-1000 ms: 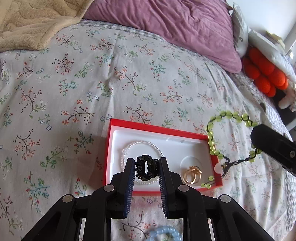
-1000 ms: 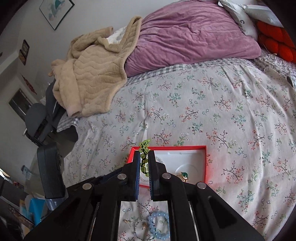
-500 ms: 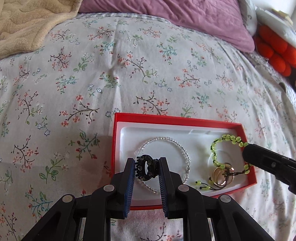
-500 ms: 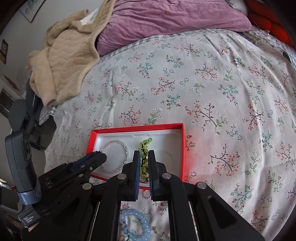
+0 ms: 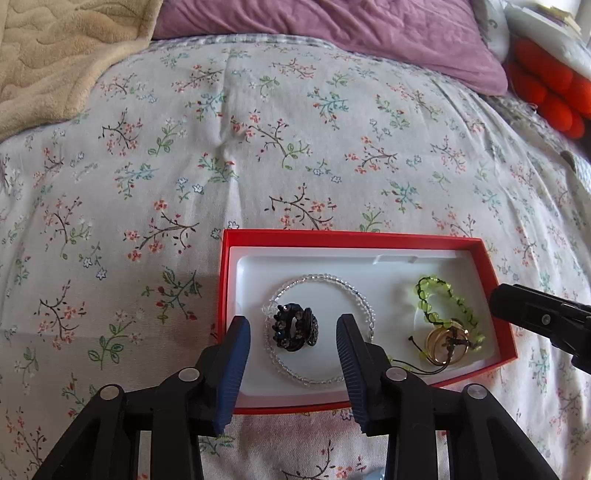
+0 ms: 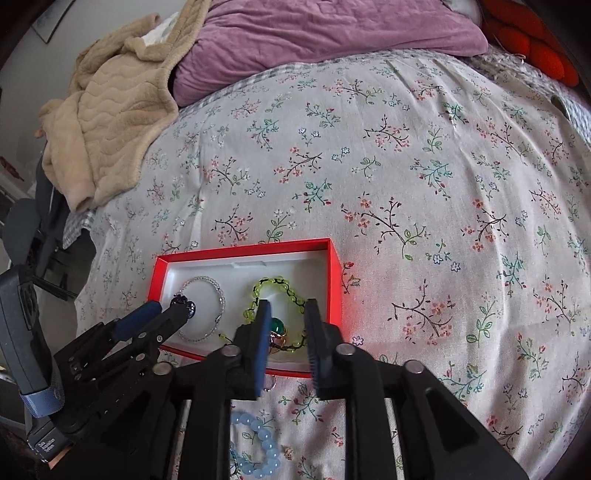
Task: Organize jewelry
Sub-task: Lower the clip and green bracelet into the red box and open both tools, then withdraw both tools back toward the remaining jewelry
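A red box [image 5: 347, 237] with a white liner lies on the flowered bedspread; it also shows in the right wrist view [image 6: 334, 280]. In it lie a clear bead bracelet [image 5: 332, 280], a black jewelled ring [image 5: 295, 328], a green bead bracelet [image 5: 439, 299] and gold rings [image 5: 441, 345]. My left gripper [image 5: 293, 332] is open, its fingers either side of the black ring. My right gripper [image 6: 286, 314] is open over the green bracelet [image 6: 280, 286] and a green-stone ring [image 6: 277, 326].
A light blue bead bracelet [image 6: 258, 443] lies on the bedspread in front of the box. A beige blanket [image 6: 110, 110] and a purple pillow [image 6: 314, 33] lie at the far side. Orange cushions [image 5: 550, 92] are at the right.
Both grippers have opened. The black ring has dropped from my left gripper into the box inside the clear bracelet. The green bracelet has dropped from my right gripper onto the gold rings.
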